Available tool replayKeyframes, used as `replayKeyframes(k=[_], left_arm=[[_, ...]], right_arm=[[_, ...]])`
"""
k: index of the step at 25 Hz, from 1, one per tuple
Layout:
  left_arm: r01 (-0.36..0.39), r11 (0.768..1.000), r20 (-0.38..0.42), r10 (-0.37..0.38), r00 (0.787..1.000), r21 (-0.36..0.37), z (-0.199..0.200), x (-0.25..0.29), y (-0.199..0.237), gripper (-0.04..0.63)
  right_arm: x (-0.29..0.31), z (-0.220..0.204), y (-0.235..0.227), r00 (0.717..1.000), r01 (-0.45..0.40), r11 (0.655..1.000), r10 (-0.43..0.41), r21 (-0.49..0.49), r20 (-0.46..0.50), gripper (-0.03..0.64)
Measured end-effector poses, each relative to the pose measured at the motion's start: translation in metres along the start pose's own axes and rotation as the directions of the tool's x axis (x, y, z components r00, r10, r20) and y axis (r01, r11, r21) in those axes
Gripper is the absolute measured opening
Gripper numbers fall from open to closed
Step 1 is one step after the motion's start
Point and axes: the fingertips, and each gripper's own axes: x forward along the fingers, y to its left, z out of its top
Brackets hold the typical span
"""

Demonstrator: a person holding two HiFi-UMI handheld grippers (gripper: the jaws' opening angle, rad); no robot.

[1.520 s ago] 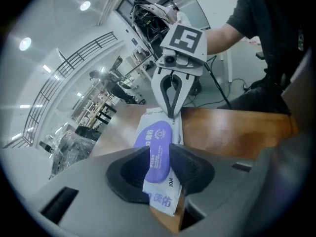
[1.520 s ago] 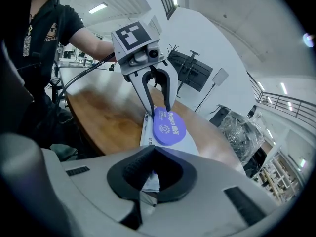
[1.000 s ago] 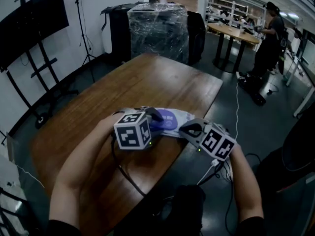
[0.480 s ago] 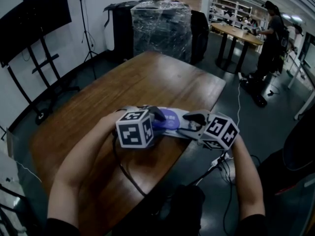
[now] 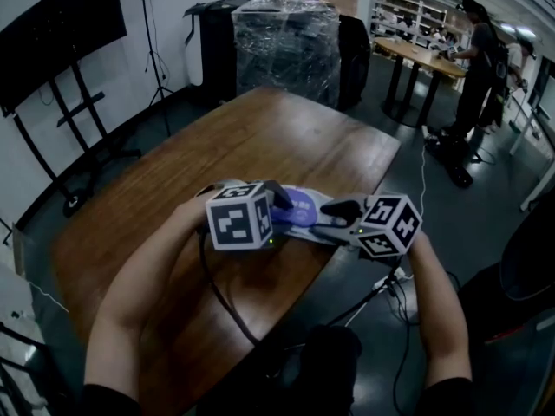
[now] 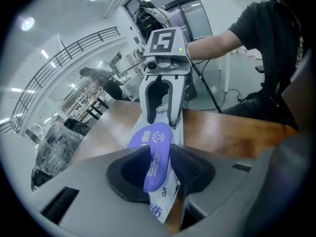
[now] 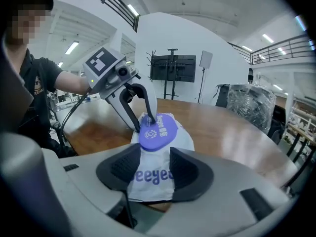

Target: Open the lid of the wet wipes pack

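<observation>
A white wet wipes pack lies near the front edge of a wooden table, with its purple lid flat on top. The left gripper grips one end of the pack, its fingers closed on the wrapper with the lid's tip between them. The right gripper faces it from the opposite end. Its fingers have just sprung apart, then eased in slightly. They stand wide, straddling that end without pressing it.
</observation>
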Motion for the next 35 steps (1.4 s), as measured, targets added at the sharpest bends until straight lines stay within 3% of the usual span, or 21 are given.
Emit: replayKeyframes(k=[14, 35], left_arm=[[-0.019, 0.995, 0.058, 0.025, 0.998, -0.101, 0.002, -0.002, 0.016, 0.144], [-0.074, 0.979, 0.122, 0.099, 0.988, -0.191, 0.009, -0.009, 0.031, 0.153]], right_arm=[[0.0, -0.002, -0.002, 1.0, 0.006, 1.0, -0.006, 0.006, 0.003, 0.181], [0.001, -0.001, -0.004, 0.999, 0.033, 0.999, -0.033, 0.013, 0.004, 0.17]])
